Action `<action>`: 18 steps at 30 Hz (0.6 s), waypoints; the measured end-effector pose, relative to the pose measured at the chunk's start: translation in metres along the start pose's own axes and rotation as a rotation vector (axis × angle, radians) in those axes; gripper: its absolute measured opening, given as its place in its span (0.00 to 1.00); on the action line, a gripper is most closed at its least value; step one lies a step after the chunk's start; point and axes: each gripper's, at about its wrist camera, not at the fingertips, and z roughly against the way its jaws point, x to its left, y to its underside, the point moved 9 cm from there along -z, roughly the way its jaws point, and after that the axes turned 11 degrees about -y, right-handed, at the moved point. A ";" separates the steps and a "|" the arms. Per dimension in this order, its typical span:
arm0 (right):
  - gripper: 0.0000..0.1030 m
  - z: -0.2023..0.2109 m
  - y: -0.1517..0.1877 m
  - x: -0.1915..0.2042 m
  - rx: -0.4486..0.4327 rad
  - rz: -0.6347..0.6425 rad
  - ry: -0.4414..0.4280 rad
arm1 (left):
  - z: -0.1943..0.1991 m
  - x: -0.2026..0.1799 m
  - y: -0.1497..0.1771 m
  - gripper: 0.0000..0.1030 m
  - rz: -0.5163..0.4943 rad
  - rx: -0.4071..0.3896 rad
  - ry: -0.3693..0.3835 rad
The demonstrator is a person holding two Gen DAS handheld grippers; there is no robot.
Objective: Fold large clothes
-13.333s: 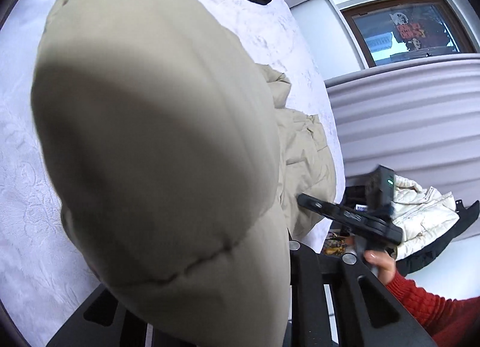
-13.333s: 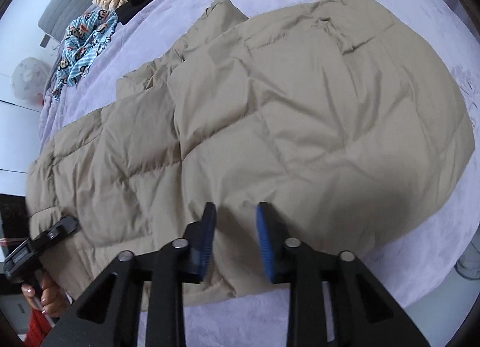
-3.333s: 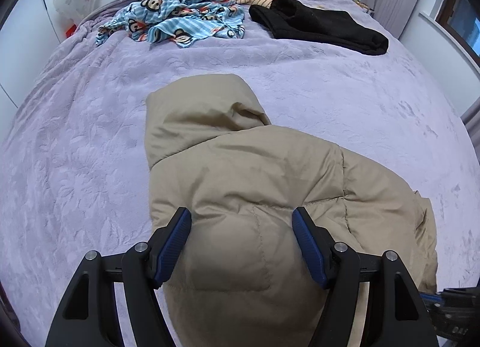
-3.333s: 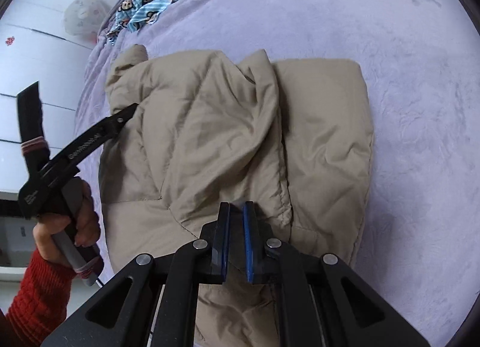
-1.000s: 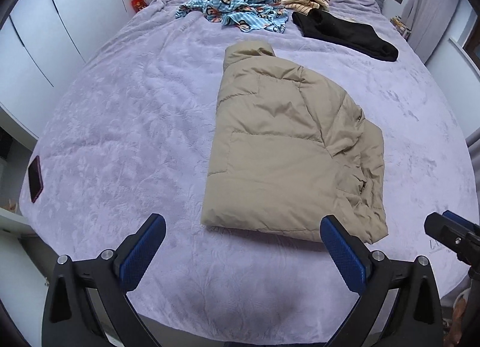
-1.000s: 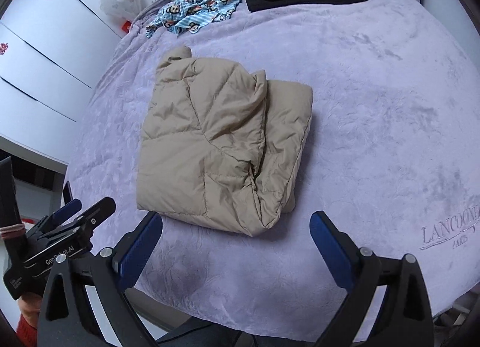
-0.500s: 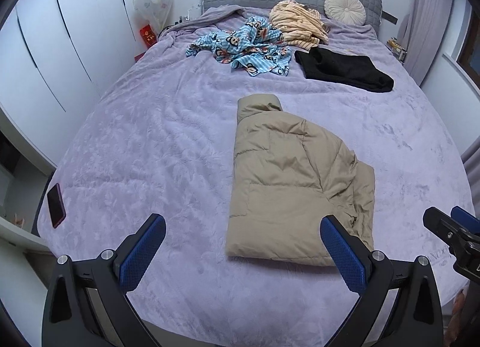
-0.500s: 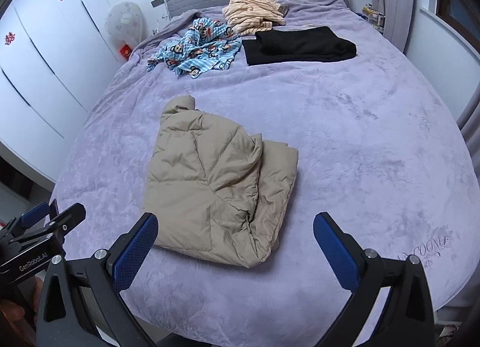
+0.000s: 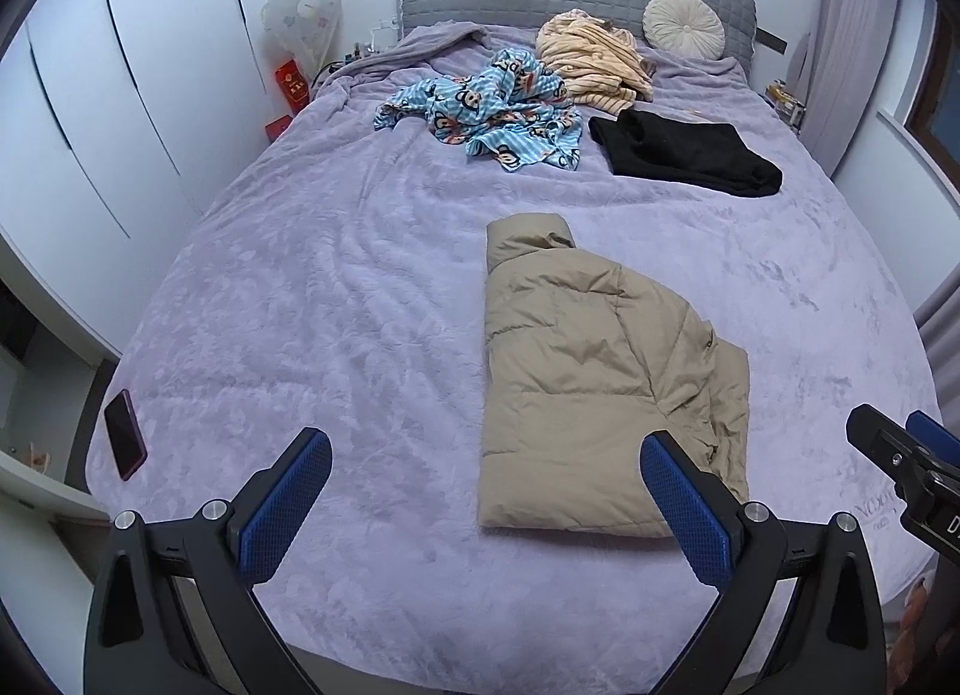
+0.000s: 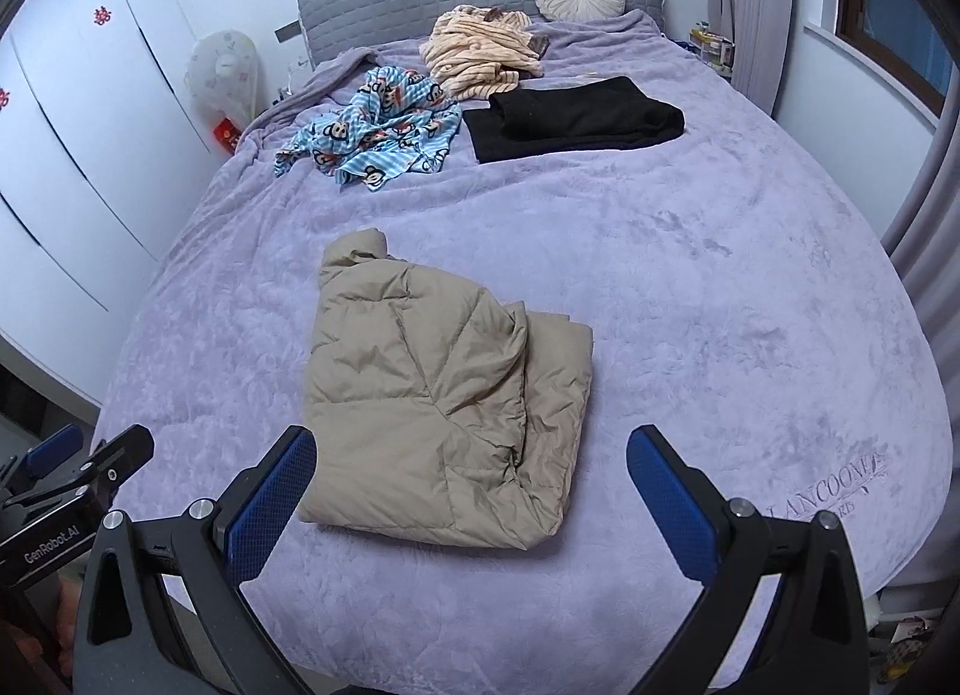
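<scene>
A beige puffer jacket (image 9: 594,377) lies folded into a compact bundle on the purple bed cover (image 9: 336,311). It also shows in the right wrist view (image 10: 444,395). My left gripper (image 9: 486,503) is open wide and empty, held back from the bed's near edge, clear of the jacket. My right gripper (image 10: 468,491) is also open wide and empty, above the near edge, not touching the jacket. Each gripper shows at the edge of the other's view.
At the far end of the bed lie a blue cartoon-print garment (image 9: 498,107), a cream striped garment (image 9: 594,59), a folded black garment (image 9: 684,152) and a round cushion (image 9: 684,26). A phone (image 9: 125,434) lies on the bed's left corner. White wardrobes (image 9: 114,95) stand on the left.
Both grippers have pulled further back and up from the bed, so the folded jacket looks smaller. Both stay open and empty. The jacket has not moved.
</scene>
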 end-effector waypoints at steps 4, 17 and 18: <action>1.00 0.001 -0.002 0.001 -0.001 0.000 -0.001 | 0.001 0.000 0.001 1.00 -0.003 0.003 0.000; 1.00 0.002 -0.004 0.000 -0.001 0.001 0.001 | 0.003 -0.004 0.000 1.00 -0.013 -0.001 0.002; 1.00 0.002 -0.004 -0.002 0.001 0.003 0.000 | 0.003 -0.004 0.000 1.00 -0.013 0.000 0.003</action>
